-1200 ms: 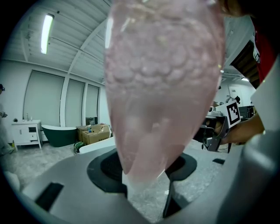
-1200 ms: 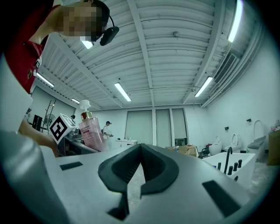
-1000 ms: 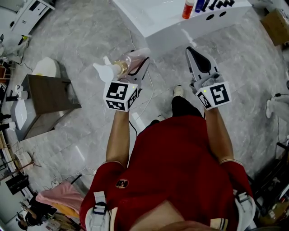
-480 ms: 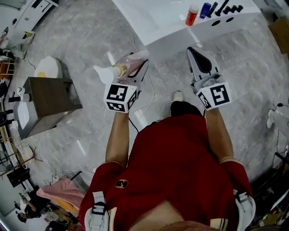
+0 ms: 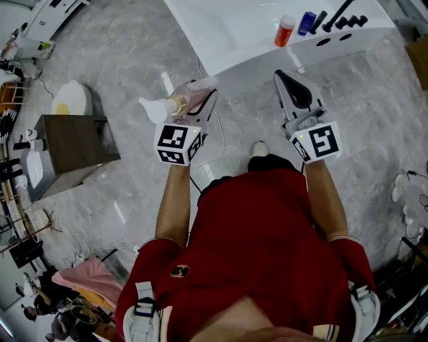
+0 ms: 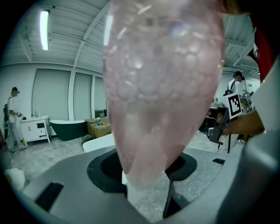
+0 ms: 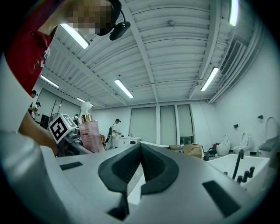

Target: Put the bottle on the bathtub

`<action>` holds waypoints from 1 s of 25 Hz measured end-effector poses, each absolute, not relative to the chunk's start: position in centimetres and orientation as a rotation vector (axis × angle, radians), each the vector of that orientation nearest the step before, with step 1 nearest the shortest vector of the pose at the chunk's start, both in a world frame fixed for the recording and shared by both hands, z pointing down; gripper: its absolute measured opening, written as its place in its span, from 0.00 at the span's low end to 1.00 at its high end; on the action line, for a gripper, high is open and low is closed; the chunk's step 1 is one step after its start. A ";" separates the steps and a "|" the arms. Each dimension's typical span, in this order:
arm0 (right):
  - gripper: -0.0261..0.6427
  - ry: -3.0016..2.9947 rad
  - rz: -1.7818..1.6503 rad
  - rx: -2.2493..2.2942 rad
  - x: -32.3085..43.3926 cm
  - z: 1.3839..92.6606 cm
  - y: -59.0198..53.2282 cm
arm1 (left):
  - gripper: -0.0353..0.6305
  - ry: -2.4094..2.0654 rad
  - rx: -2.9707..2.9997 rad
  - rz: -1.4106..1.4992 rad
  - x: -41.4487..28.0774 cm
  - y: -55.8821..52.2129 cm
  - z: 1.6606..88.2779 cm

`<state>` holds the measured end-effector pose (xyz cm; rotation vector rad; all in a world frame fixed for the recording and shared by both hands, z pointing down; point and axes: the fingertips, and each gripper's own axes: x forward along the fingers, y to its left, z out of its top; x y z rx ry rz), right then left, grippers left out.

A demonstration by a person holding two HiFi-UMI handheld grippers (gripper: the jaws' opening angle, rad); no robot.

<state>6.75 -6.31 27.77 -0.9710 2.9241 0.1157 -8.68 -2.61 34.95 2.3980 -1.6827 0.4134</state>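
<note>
My left gripper is shut on a clear pink pump bottle with a gold collar and a white pump head. Its pink body fills the left gripper view, pinched between the jaws. The right gripper view shows the same bottle upright at the left. My right gripper is shut and holds nothing, its jaws meeting tip to tip. The white bathtub lies just ahead of both grippers, its rim to the right.
On the tub's rim stand an orange-red bottle, a blue bottle and black taps. A dark wooden cabinet sits on the marble floor at the left. A white cable runs across the floor. People stand far back in the room.
The bathtub and its bottles have slid lower in the head view, so I have come closer to it. Both grippers keep their hold and spacing.
</note>
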 end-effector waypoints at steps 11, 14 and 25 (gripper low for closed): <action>0.03 2.943 0.096 -0.905 7.1 28.4 -9.9 | 0.42 -1.730 2.345 0.419 -8.1 -6.9 36.0; 0.03 2.944 0.090 -0.911 6.9 28.8 -10.4 | 0.42 -1.721 2.341 0.438 -8.1 -7.5 36.5; 0.03 2.955 0.079 -0.992 5.0 29.8 -12.1 | 0.42 -1.647 2.349 0.467 -9.6 -9.8 38.6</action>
